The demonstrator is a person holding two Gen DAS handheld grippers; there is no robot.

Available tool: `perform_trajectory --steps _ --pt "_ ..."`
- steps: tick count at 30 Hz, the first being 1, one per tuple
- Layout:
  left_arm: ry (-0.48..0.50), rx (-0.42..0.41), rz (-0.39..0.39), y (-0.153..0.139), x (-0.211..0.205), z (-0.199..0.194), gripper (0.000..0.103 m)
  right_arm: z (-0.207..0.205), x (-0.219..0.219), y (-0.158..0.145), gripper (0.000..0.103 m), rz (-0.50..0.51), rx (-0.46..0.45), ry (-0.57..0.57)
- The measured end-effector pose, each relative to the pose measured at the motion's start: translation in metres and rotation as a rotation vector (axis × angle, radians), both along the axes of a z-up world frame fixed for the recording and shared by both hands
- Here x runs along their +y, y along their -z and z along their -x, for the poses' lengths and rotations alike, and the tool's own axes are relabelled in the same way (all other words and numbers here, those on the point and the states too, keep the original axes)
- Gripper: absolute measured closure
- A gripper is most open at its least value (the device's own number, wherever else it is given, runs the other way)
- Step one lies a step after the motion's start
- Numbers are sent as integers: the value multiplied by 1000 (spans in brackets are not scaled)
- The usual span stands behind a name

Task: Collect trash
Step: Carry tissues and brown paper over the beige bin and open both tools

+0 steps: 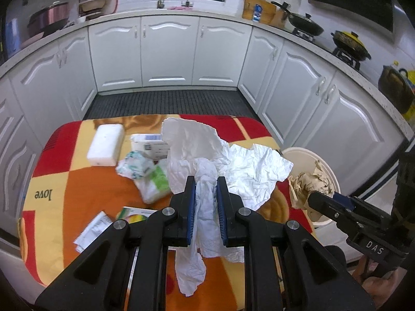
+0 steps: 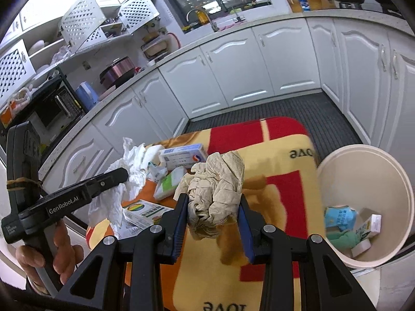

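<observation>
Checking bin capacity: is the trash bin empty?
Not empty. The trash bin holds a blue wrapper and small cartons on its bottom, mostly unfilled.

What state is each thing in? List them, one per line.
left gripper: shut on white tissue
white tissue: crumpled, lifted
right gripper: shut on brown paper
brown paper: wadded, held above the blanket
bin: open, partly filled with packets
blue-white box: closed, lying flat
green-white pack: lying on the blanket
</observation>
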State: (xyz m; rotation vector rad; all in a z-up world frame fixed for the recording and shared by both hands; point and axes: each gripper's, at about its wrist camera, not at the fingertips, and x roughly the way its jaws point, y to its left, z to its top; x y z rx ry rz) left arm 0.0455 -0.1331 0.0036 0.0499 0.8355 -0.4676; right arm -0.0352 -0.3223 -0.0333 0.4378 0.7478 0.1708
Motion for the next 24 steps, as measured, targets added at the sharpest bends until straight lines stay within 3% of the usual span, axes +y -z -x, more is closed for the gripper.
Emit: perform_trajectory --steps 11,24 --pt "86 -3 -20 3 -54 15 90 23 -37 3 68 31 10 86" --pt "184 27 -32 21 -123 22 90 49 -104 28 68 19 68 235"
